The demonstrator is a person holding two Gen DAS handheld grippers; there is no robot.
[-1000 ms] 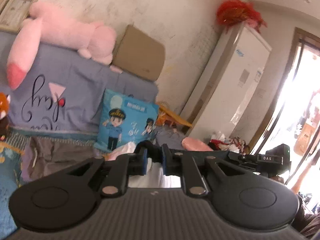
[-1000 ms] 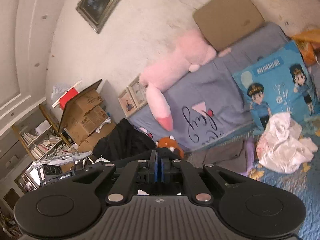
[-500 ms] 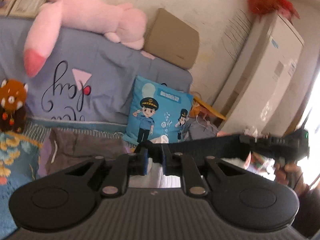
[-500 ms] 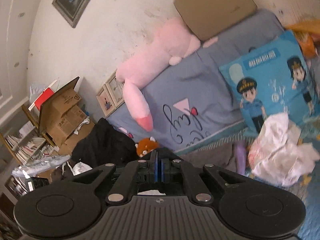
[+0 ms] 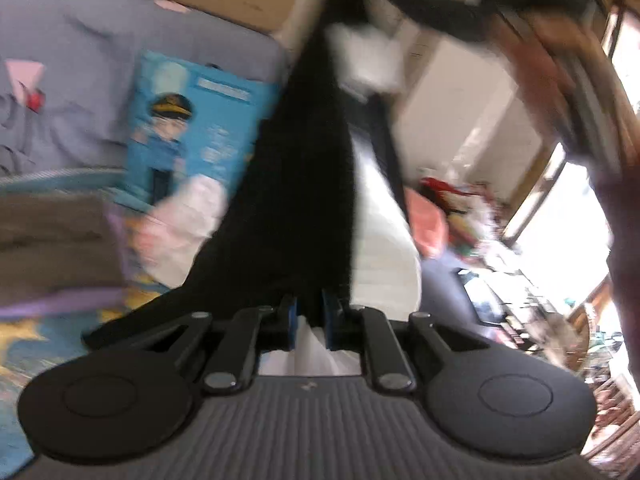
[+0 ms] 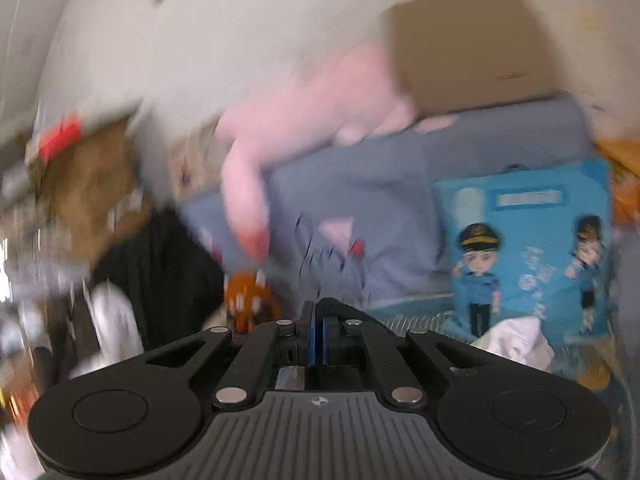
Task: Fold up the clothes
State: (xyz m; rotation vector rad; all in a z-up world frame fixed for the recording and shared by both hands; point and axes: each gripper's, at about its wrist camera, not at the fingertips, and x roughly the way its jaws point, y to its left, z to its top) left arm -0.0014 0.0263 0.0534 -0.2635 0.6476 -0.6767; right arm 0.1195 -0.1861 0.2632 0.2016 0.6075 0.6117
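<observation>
The left gripper (image 5: 308, 322) has its fingers nearly closed, with a narrow gap between the blue pads; a black garment (image 5: 288, 184) with white fabric against it passes through that gap and is pinched there. From the fingers the garment rises as a taut dark band toward the top of the left wrist view, where a hand (image 5: 576, 92) holding the other tool appears (heavily blurred, so the contact point cannot be made out).

The right gripper (image 6: 319, 334) has its fingers pressed together, pads nearly touching. A fold of dark cloth (image 6: 340, 307) sits at the fingertips and appears clamped between them.

Behind, in the right wrist view: a blue cartoon cushion (image 6: 524, 248) leans against a grey-blue sofa cover (image 6: 380, 184), with a pink plush toy (image 6: 296, 128) draped along the top and a brown cardboard piece (image 6: 472, 40) against the wall. A crumpled white cloth (image 6: 516, 342) lies just in front of the cushion. Both views are motion-blurred.
</observation>
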